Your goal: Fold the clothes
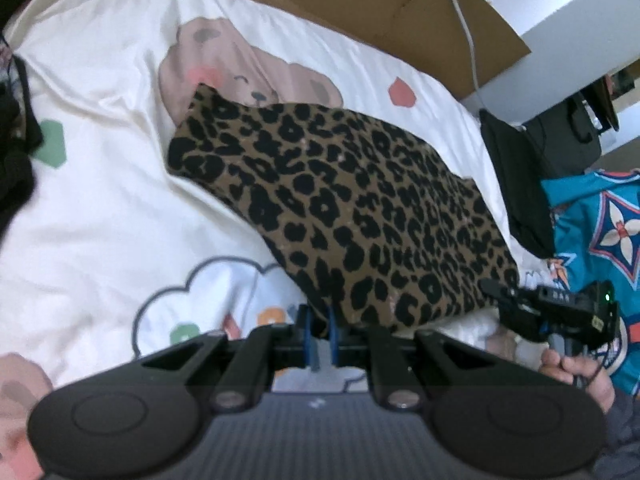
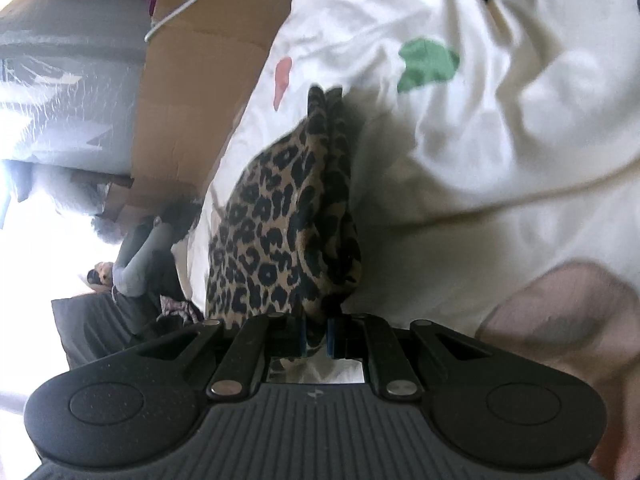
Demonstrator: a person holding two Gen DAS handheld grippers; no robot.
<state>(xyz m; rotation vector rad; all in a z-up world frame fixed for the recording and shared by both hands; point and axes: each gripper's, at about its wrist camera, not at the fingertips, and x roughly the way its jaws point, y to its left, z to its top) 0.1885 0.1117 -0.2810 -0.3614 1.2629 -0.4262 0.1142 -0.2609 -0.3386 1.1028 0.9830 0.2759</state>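
Fabric of the leopard-print garment [image 1: 352, 208] sits pinched in both my tongs: my left gripper [image 1: 320, 332] is closed on its near edge, and my right gripper [image 2: 318, 334] is closed on another bunched edge, seen also from the left wrist [image 1: 504, 296]. The garment lies folded on the white cartoon-print bedsheet [image 1: 100, 208], over a bear print. Beyond the bed stands a cardboard box [image 1: 360, 8].

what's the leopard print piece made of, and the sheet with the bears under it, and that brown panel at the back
Leopard garment: probably a soft matte knit; it drapes limply. Bear sheet: smooth woven fabric, slight sheen, soft creases, possibly cotton or microfibre. Brown panel: cardboard, matte, with fold lines.
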